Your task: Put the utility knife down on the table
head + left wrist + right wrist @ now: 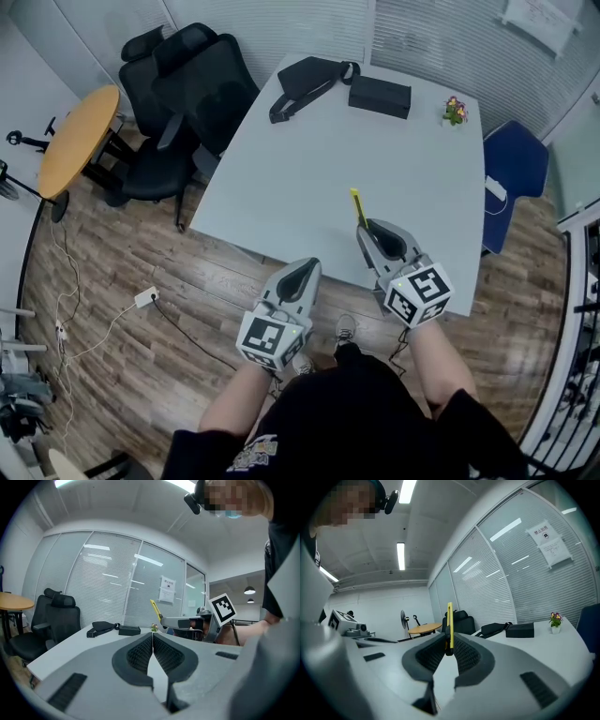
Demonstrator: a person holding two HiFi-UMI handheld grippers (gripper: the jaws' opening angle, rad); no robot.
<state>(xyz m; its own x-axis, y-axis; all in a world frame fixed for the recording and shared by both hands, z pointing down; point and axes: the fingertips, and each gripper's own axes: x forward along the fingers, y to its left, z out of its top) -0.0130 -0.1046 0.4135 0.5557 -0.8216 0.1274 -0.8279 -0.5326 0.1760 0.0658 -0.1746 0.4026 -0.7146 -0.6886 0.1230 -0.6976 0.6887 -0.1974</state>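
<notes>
Clamping the utility knife (449,620), the right gripper (366,229) hangs seemingly above the table (309,169); left gripper (153,638) closed (empty).

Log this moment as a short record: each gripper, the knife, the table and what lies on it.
right gripper: shut on the utility knife, whose yellow end sticks out past the jaws
left gripper: jaws together, nothing between them; just off the table's near edge
utility knife: held, not yet laid on the table
table: pale top, bare in the middle
far end of table: black bag, black box, small potted plant
task state: knife not put down yet
</notes>
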